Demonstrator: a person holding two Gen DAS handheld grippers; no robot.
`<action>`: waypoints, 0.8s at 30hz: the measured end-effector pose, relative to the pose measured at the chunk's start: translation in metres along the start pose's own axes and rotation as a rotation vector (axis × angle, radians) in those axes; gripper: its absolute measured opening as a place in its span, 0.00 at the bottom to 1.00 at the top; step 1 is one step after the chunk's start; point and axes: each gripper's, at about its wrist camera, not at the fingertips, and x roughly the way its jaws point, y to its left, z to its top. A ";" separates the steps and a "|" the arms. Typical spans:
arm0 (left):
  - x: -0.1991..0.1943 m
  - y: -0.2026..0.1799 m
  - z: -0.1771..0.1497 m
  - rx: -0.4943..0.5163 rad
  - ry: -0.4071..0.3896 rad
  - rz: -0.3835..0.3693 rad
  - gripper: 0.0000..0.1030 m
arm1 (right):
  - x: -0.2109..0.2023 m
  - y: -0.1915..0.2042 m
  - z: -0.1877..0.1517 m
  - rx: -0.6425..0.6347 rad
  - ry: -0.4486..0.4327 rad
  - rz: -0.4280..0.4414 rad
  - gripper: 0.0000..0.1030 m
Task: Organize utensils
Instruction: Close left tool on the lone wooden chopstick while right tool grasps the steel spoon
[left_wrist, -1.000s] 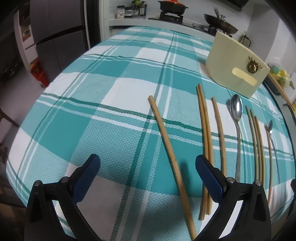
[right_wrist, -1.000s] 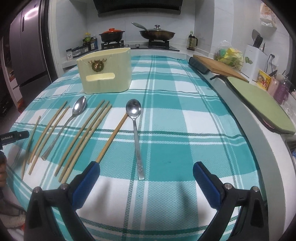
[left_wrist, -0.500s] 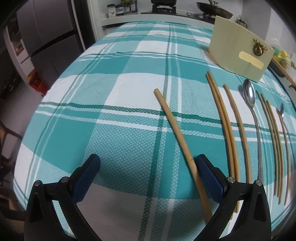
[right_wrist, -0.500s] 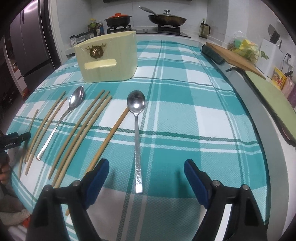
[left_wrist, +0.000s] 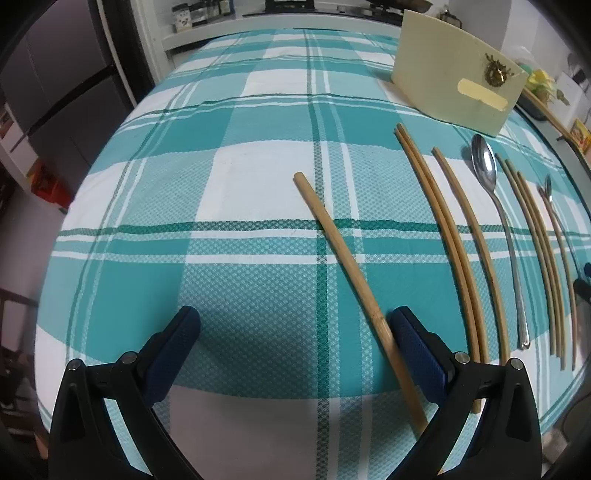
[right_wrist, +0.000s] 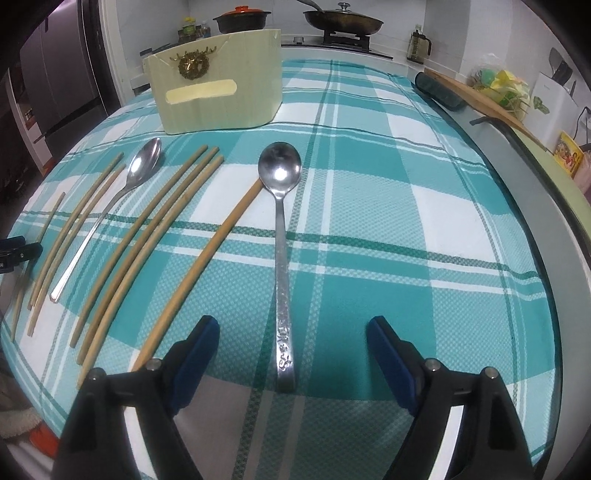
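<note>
Both grippers are standing released: left gripper (left_wrist: 293, 326) beside a single chopstick (left_wrist: 343, 254), right gripper (right_wrist: 291, 336) over a spoon (right_wrist: 281, 236).

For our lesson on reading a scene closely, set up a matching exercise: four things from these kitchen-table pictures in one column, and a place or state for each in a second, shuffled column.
Things
1. right hand-held gripper
2. left hand-held gripper
3. cream utensil holder
4. lidded pan

Places or states
A. on the stove behind the table
B. open, a spoon handle between its fingers
C. upright on the cloth, beyond the utensils
D. open, a chopstick beside one finger

Pairs: 1-B, 2-D, 3-C, 4-A
</note>
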 end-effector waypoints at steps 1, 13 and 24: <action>0.000 0.001 0.001 0.001 0.007 -0.001 1.00 | 0.000 0.000 0.000 -0.004 -0.001 0.001 0.84; 0.001 0.011 0.005 -0.103 -0.009 0.041 0.85 | 0.003 -0.001 0.005 -0.039 0.011 0.022 0.84; 0.009 -0.013 0.032 -0.049 -0.039 0.044 0.21 | 0.041 -0.007 0.071 -0.088 0.032 0.068 0.68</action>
